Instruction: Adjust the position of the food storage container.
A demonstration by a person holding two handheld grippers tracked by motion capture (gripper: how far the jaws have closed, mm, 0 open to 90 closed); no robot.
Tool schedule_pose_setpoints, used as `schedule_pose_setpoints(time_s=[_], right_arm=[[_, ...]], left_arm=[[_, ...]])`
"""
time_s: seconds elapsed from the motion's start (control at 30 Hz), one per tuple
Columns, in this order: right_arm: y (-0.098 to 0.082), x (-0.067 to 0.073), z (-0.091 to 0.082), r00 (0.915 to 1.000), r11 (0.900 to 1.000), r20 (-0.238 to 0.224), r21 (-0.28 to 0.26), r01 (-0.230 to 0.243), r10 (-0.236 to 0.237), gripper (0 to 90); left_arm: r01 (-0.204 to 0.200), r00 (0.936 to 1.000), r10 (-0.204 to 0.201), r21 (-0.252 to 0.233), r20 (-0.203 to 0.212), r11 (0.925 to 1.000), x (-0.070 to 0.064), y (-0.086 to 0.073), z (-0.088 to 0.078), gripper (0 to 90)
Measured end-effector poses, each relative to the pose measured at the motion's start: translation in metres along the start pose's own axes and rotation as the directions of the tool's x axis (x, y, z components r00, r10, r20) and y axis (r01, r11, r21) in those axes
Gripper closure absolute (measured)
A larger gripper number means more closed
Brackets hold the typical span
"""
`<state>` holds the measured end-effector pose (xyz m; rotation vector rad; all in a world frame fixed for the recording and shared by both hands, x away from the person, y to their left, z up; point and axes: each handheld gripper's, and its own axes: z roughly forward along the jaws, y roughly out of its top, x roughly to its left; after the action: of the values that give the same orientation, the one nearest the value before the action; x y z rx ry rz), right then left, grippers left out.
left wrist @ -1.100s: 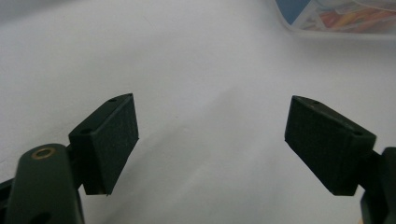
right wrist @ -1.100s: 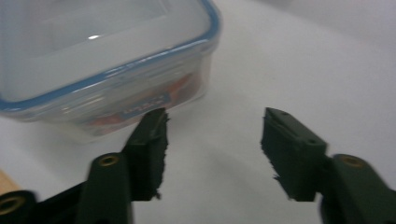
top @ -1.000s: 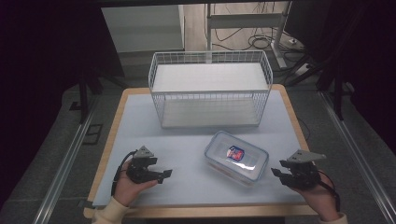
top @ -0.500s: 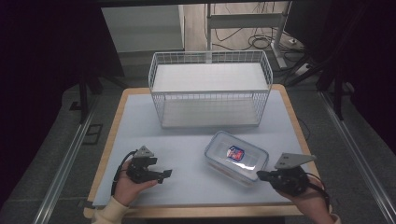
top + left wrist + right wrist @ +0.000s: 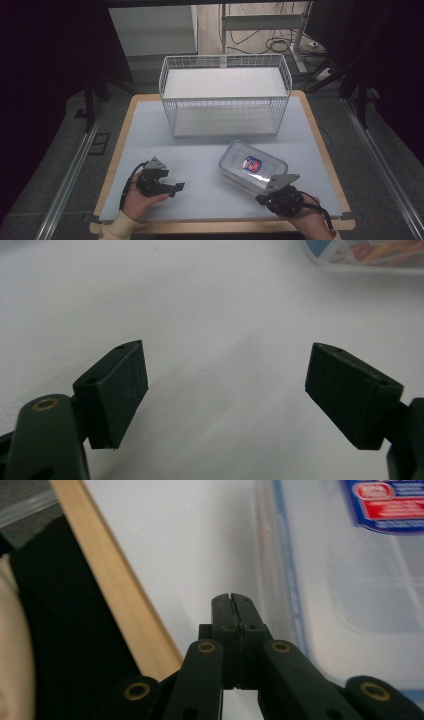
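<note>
1. Box (image 5: 252,167), a clear lidded container with a label, lies flat on the worktop (image 5: 200,150) in front of the wire basket (image 5: 225,95), near the front right edge.
2. Right gripper (image 5: 272,196) sits at the box's near corner, its jaws pressed fully together with nothing between them.
3. Left gripper (image 5: 172,187) rests well left of the box, jaws wide apart and empty.
4. Risk: closed jaws cannot grasp; nudging the corner would likely skid or spin the smooth box across the worktop.
</note>
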<state>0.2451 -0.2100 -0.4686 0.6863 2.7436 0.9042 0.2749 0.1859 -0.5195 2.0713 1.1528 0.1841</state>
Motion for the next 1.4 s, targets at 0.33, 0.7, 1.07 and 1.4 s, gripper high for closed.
schedule_pose_setpoints(time_s=[0.33, 0.7, 1.07, 1.4], right_arm=[[-0.005, -0.005, -0.001, 0.9995, 1.000, 0.022, 0.003, -0.024, 0.024, 89.9], [-0.010, -0.011, -0.005, 0.9979, 0.999, 0.050, 0.014, -0.042, 0.041, 89.9], [-0.021, -0.029, -0.016, 0.9927, 0.996, 0.075, -0.008, -0.094, 0.094, 90.0], [-0.028, -0.048, -0.021, 0.9833, 0.989, 0.108, -0.026, -0.144, 0.146, 90.0]], left_arm=[[0.006, 1.0000, -0.006, 0.003, -0.006, 1.0000, 0.001, -0.001, 0.001, 16.3], [-0.003, 1.0000, 0.003, 0.008, -0.006, 1.0000, 0.001, -0.001, 0.002, 16.4], [-0.004, 1.0000, 0.005, 0.008, -0.005, 1.0000, 0.001, -0.001, 0.002, 16.3], [-0.007, 0.9999, 0.007, 0.010, -0.007, 0.9999, 0.001, -0.001, 0.002, 16.3]])
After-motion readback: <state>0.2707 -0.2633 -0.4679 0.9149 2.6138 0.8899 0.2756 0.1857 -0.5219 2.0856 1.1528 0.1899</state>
